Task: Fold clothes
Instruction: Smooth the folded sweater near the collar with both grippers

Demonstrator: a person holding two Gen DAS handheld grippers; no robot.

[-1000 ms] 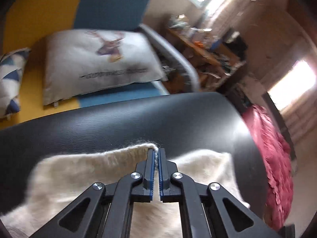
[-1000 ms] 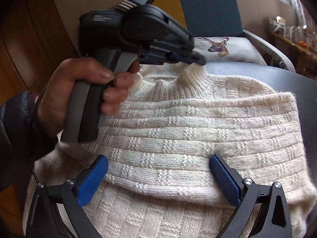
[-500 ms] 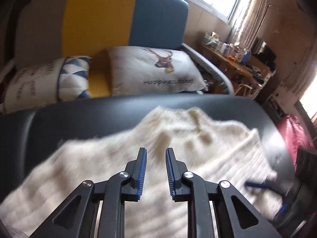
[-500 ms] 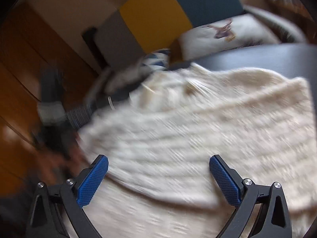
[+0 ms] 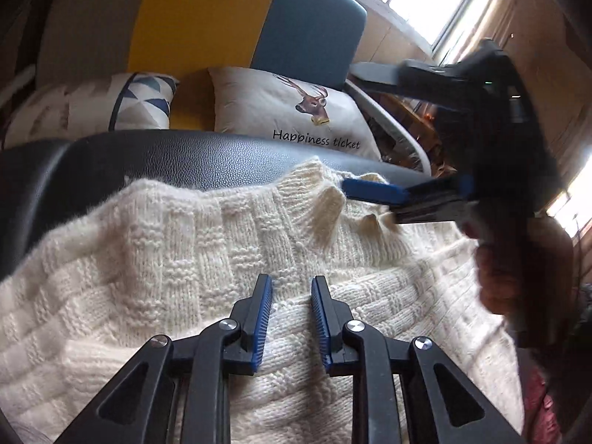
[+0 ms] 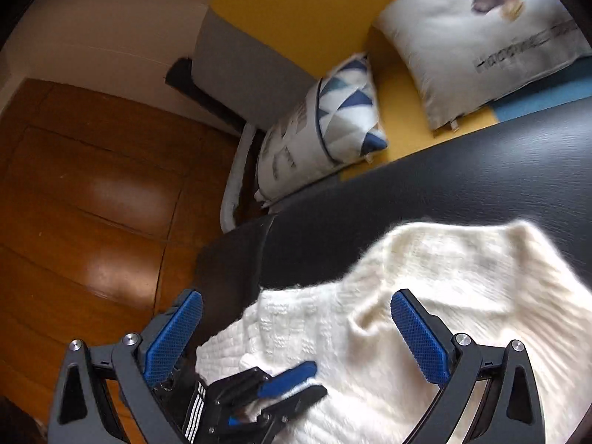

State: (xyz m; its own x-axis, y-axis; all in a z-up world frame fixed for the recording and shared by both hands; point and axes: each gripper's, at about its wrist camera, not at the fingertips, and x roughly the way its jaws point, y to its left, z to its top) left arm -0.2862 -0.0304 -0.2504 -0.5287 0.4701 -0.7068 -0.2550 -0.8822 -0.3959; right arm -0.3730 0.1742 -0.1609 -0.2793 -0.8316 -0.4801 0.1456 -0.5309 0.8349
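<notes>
A cream knitted sweater (image 5: 166,259) lies spread on a black padded surface (image 5: 166,159), collar toward the sofa. My left gripper (image 5: 290,318) is low over the sweater's middle with its fingers a little apart, and knit shows in the gap. In the right wrist view the left gripper (image 6: 296,388) has a strip of cream fabric between its blue pads. My right gripper (image 6: 296,333) is wide open above the sweater (image 6: 462,277) near the surface's left edge. From the left wrist view the right gripper (image 5: 347,127) hovers at the collar, one blue pad touching it, held by a hand (image 5: 510,277).
A yellow, blue and grey sofa (image 5: 199,18) stands behind the black surface (image 6: 444,185). It carries a deer pillow (image 5: 296,111) and a triangle-pattern pillow (image 6: 344,111). Wooden floor (image 6: 92,203) lies to the left. Red cloth (image 5: 536,407) shows at the lower right.
My left gripper let go of the sweater edge, opened and drew back over the garment's middle. The right gripper stayed open and swung toward the collar and the surface's left edge.
</notes>
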